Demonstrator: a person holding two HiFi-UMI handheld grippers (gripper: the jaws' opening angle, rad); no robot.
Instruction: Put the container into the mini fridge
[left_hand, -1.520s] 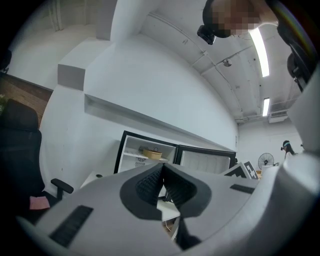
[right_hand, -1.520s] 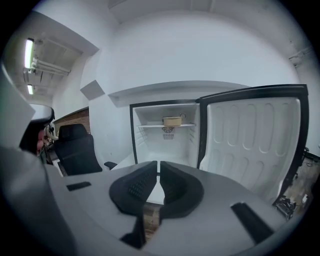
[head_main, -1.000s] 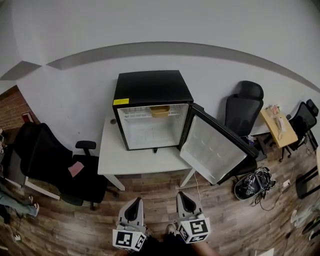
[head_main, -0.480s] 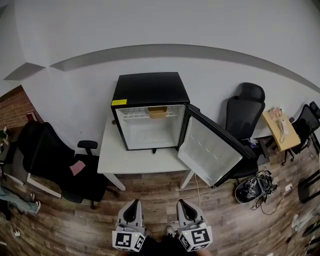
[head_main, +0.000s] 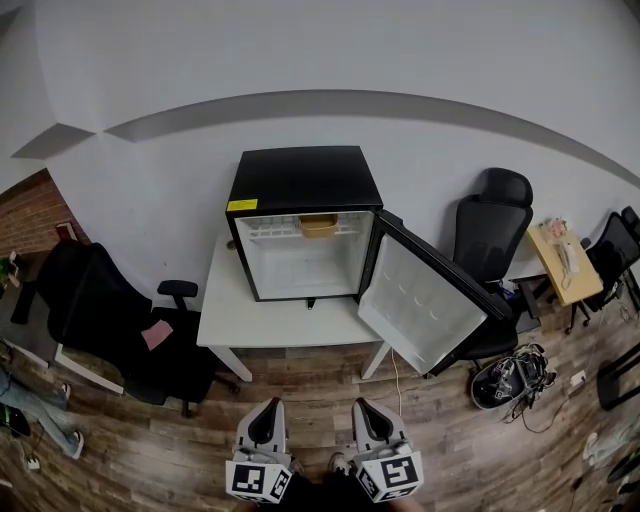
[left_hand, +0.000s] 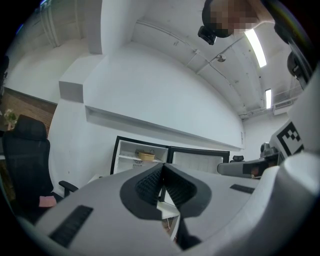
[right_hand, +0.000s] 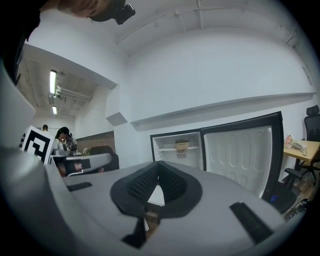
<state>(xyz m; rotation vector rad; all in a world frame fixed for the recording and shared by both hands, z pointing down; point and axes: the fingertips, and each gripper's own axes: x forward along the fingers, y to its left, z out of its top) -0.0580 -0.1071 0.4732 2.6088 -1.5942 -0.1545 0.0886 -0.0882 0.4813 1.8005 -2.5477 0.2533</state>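
Closed, empty left gripper (head_main: 267, 408) and right gripper (head_main: 366, 408) faced the tan round container (head_main: 319, 225) at 12 o'clock, shelved in the black mini fridge (head_main: 303, 180).

container (head_main: 319, 225) in fridge (head_main: 305, 190), on table (head_main: 250, 325)

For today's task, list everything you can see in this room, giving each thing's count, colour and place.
Fridge: one, black, on the table, door open.
Container: one, tan, top shelf in the fridge.
Table: one, white, against the wall.
Left chair: one, black, left of the table.
Right chair: one, black, behind the fridge door.
Desk: one, tan, far right.
Cables: one tangle, dark, on the floor at right.
Left gripper: one, grey, shut, empty.
Right gripper: one, grey, shut, empty.
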